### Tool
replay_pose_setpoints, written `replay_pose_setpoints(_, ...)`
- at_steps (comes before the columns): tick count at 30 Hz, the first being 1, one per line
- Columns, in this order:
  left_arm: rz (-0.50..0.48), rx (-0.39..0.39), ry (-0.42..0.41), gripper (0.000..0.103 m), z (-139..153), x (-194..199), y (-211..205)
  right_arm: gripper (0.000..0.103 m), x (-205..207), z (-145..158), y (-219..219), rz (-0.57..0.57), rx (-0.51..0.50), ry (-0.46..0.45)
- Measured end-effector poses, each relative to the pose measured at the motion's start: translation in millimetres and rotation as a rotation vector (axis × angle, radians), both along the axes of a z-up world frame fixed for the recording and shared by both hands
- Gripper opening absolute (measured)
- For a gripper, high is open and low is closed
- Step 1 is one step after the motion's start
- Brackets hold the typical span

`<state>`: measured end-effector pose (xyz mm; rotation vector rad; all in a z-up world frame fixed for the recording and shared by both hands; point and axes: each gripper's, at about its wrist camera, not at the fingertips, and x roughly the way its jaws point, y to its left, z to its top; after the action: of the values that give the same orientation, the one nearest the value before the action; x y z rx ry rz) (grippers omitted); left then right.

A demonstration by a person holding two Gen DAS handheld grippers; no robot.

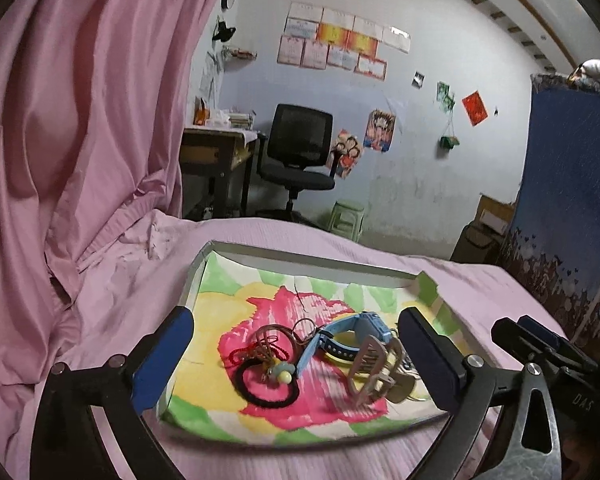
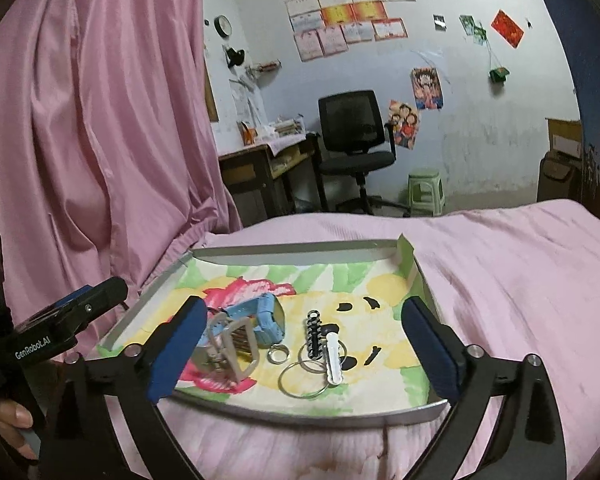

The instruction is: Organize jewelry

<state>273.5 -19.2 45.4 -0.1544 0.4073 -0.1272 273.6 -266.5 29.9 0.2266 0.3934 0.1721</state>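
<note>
Tray (image 2: 416,288) with watch (image 2: 266,316), hair clip (image 2: 230,346), key rings (image 2: 300,376)

A pink curtain (image 1: 80,128) is hung along the left side, its folds falling onto a bed covered with a pink sheet (image 2: 500,264). Beyond the bed, a black office chair (image 1: 298,148) is set against a pale blue wall, next to a wooden desk (image 1: 214,152) on which papers and small items are piled. A green plastic stool (image 2: 426,192) is placed on the floor to the right of the chair. Rows of certificates (image 2: 348,20) are pinned high on the wall, and cartoon posters (image 2: 426,88) are stuck lower down. A round clock (image 2: 222,26) is mounted near the curtain. A blue patterned panel (image 1: 572,184) is seen at the right.
</note>
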Motion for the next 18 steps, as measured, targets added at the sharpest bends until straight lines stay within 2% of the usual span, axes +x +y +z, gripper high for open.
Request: replay_pose_setpoints(18,0.024,0.008,-0.068,0.103,3.7,-106.5,11.3,0.099,-101.8,13.1,-1.5,-0.022,-0.015,-0.091)
